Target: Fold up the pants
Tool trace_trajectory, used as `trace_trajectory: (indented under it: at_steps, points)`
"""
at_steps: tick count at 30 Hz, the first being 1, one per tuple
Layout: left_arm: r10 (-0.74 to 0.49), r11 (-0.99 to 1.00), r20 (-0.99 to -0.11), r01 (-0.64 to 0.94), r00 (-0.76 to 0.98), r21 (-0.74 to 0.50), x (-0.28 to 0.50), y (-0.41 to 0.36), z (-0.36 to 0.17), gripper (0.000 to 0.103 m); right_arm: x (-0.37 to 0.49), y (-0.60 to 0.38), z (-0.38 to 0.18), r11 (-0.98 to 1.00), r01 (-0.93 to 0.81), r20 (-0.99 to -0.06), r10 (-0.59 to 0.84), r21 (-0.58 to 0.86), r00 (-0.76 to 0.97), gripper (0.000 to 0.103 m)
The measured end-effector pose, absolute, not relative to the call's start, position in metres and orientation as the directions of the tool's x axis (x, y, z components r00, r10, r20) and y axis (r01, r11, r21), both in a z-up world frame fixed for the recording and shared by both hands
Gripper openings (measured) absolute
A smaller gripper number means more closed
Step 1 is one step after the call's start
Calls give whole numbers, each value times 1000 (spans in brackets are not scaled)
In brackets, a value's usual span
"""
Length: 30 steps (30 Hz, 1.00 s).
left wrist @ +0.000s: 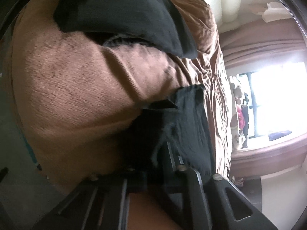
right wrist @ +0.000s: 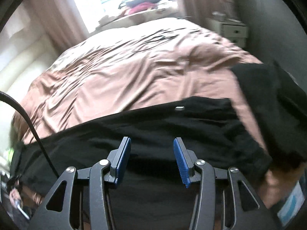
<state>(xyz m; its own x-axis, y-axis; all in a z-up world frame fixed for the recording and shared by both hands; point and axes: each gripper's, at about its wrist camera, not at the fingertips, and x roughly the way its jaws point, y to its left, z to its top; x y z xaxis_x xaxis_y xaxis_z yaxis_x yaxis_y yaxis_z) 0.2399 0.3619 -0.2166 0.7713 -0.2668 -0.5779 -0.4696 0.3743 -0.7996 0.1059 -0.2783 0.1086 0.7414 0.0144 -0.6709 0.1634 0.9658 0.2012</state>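
Folding has barely begun: my left tool point(left wrist: 172, 134) pinches a bunched edge of the black cloth pants point(right wrist: 153, 130) sprawled across the brown satin bed point(right wrist: 134, 72); my right tool point(right wrist: 152, 153) gapes wide above them.

i see black pants point(right wrist: 153, 126) lying on a shiny pinkish-brown bedspread point(right wrist: 134, 67). my right gripper point(right wrist: 152, 153) has blue ribbed pads point(right wrist: 181, 164) on dark frames, and the curtains point(right wrist: 44, 13) are dusty pink.

Left claw point(left wrist: 172, 134) fingertips buried under black pants point(left wrist: 188, 126); grip unclear.
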Motion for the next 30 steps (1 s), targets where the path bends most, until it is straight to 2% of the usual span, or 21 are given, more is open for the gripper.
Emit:
trace_trajectory:
  at_steps: [6,12,13,15,16,17,30]
  points:
    - [-222,342,-561,-475,798,-811,225,367,-216,6,135,-252,99,976,77,-705,91,203,704,44]
    - [-245,371,-567,-464,787,-804,224,372,-202,9,175,-225,85,981,-20,-730,157,193,665,44]
    - [-249,374,-561,-455,790,-808,223,373,-198,13,190,-225,81,981,-30,-734,165,194,659,44]
    - [-245,385,-562,-453,790,-804,223,373,-194,32,202,-216,74,978,-67,-742,192,195,642,44]
    - [-243,389,-559,-449,793,-805,224,373,-193,49,208,-211,71,978,-84,-745,202,193,636,44]
    - [-239,389,-557,-448,795,-805,224,373,-193,55,216,-208,68,977,-103,-749,209,187,629,44]
    - [-263,399,-554,-434,790,-808,245,369,-201,55,303,-130,42,952,-289,-800,251,102,545,44]
